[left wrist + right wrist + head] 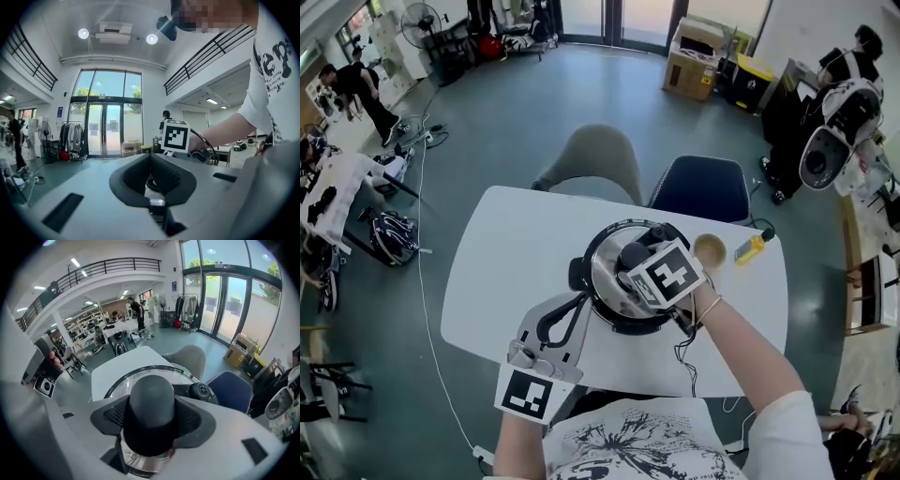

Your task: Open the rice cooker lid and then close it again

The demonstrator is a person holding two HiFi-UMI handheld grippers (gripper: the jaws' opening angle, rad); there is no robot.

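The black rice cooker (623, 324) sits mid-frame on the white desk (506, 281), its silver glass lid (605, 267) still down. The right hand-held gripper (151, 420) clasps the lid's black knob (151, 399). The left hand-held gripper (578, 298) waits beside it, pinched shut and empty. Lifting and closing both remain.

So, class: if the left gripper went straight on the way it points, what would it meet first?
Probably the rice cooker, its side just ahead of the left gripper; relative height is hard to judge.
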